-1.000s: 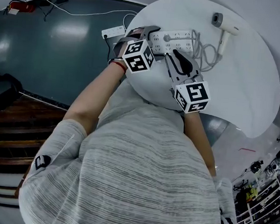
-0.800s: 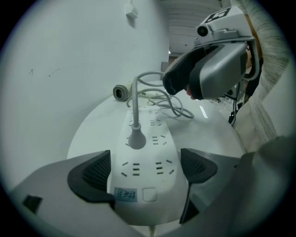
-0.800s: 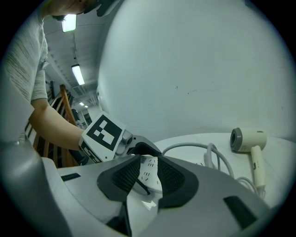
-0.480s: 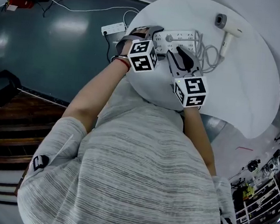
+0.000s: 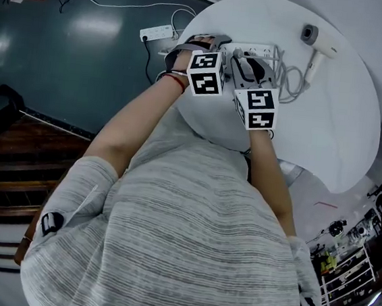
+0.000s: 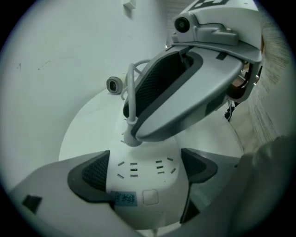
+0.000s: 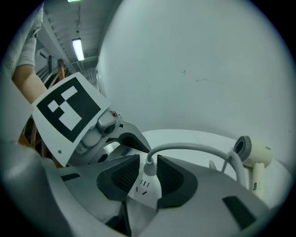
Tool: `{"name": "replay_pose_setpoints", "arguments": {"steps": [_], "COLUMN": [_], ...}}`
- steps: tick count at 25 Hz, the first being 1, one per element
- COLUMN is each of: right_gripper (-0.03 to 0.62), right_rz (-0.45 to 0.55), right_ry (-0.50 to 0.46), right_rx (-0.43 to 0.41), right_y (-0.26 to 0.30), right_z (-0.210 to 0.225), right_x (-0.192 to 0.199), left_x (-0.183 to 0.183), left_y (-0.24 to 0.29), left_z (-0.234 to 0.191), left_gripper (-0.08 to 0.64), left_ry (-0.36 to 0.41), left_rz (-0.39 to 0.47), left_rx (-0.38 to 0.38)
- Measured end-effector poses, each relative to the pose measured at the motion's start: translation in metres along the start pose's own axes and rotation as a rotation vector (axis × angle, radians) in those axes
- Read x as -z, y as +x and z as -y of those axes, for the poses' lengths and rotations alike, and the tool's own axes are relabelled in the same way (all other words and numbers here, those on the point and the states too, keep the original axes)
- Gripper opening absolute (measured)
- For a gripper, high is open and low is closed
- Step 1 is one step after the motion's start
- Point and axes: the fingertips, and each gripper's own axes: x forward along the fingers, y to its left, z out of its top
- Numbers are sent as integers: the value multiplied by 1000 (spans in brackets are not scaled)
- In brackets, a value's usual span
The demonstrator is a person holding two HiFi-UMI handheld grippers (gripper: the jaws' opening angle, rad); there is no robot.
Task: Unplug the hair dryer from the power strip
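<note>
Left tongs (image 6: 147, 165) clamp the power strip (image 6: 138, 185), bracing it — right tongs (image 7: 148, 179), jaws just opened, straddle the seated plug (image 7: 149, 168) without pinching, lined up for pulling.

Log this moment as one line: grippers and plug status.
left gripper: shut on power strip | right gripper: jaws just opening, plug between them, unclamped | plug: seated in strip

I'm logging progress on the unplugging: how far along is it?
Done: the left gripper is clamped on the power strip, steadying it. In hand: the right gripper, whose jaws have just been opening, straddles the plug without squeezing it. Left: close on the plug and pull it out; it sits in its socket, with the hair dryer lying beyond.
</note>
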Motion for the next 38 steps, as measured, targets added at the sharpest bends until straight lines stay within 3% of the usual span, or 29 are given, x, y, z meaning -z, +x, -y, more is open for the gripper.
{"name": "replay_pose_setpoints", "arguments": {"steps": [6, 27, 38], "right_gripper": [85, 55, 54], "right_rz": [-51, -118, -129], "right_ry": [-123, -13, -35], "right_rx": [35, 61, 59], "right_y": [10, 8, 6], "right_z": [1, 6, 7], "right_x": [3, -3, -3], "left_x": [-2, -3, -4], "left_y": [1, 2, 4], "left_z": [2, 1, 1], "left_gripper": [471, 474, 474], "left_ry": [-11, -38, -47], "left_rz": [12, 14, 15], "left_rx": [21, 31, 30]}}
